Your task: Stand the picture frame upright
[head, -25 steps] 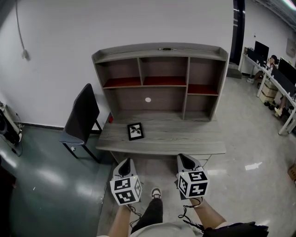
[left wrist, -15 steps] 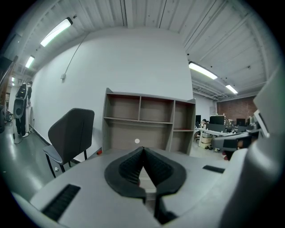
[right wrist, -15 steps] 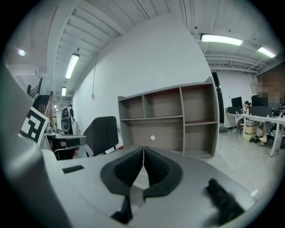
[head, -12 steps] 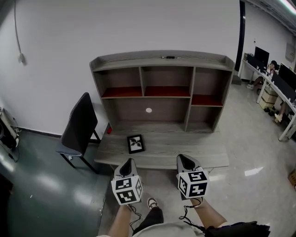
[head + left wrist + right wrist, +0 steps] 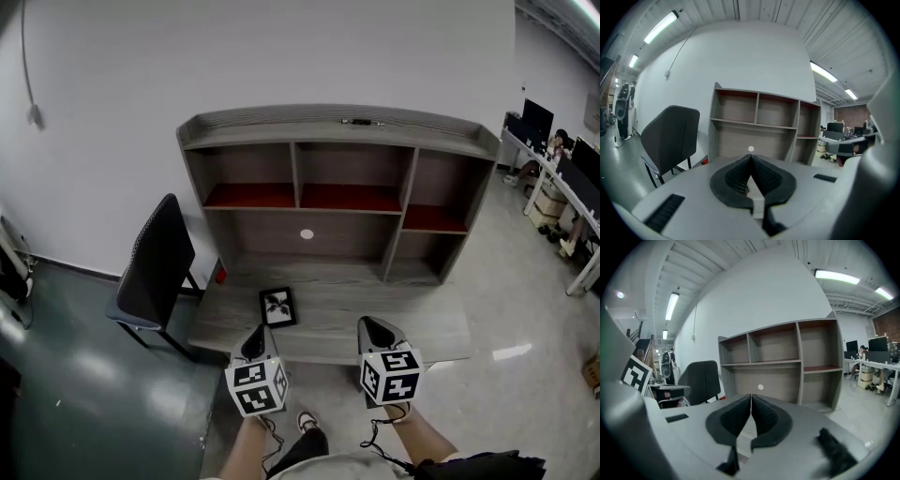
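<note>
A small black picture frame [image 5: 277, 307] lies flat on the grey wooden desk [image 5: 412, 328], left of its middle and near the front edge. My left gripper [image 5: 258, 332] hovers at the desk's front edge, just in front of the frame, jaws pressed together with nothing between them. My right gripper [image 5: 371, 324] is level with it further right, also shut and empty. In the left gripper view the shut jaws [image 5: 751, 157] point at the shelf unit; the frame is hidden below the gripper body. The right gripper view shows its jaws [image 5: 751, 395] closed too.
A grey shelf unit [image 5: 342, 127] with red-lined compartments stands on the back of the desk against the white wall. A black chair [image 5: 150, 267] stands left of the desk, with a small red object [image 5: 219, 275] by the desk's left end. Office desks [image 5: 572, 178] stand far right.
The person has walked towards the desk, and both grippers have come forward with them. The desk and frame now sit lower and larger in view, close to the gripper tips. Both grippers stay shut.
</note>
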